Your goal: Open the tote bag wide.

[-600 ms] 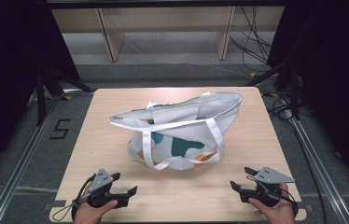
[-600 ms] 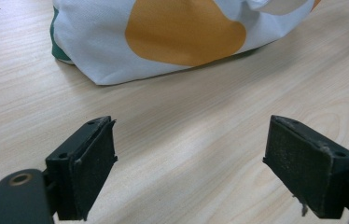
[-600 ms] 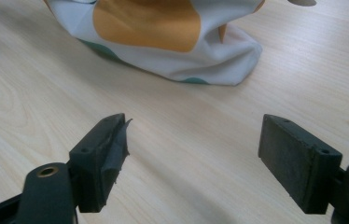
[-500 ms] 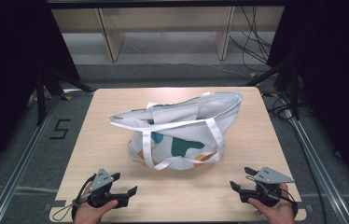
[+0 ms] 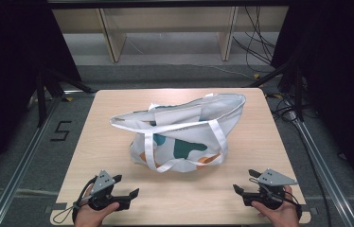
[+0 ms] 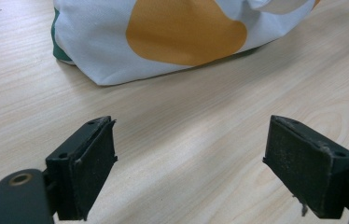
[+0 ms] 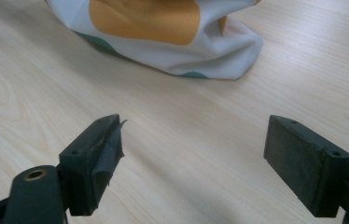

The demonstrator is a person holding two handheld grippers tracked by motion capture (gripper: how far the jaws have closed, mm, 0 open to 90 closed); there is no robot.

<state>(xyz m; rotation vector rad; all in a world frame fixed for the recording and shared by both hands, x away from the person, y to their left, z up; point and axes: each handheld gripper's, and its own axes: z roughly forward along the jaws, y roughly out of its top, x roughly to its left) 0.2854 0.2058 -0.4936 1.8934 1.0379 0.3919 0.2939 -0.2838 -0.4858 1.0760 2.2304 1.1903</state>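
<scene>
left gripper (image 5: 127, 192), right gripper (image 5: 244, 183) — fingers (image 6: 88, 163) spread

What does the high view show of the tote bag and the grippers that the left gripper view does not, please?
The high view takes in the whole tote bag standing mid-table with its mouth open and straps hanging, plus both hands: left gripper and right gripper, each apart from the bag. The left gripper view adds a close look at its own open jaws with nothing between them. Both show the bag's white cloth with orange and green patches on the wooden table.

Pale wooden table (image 5: 118, 109), white tote bag (image 5: 184, 137) lying on it — slumped
</scene>
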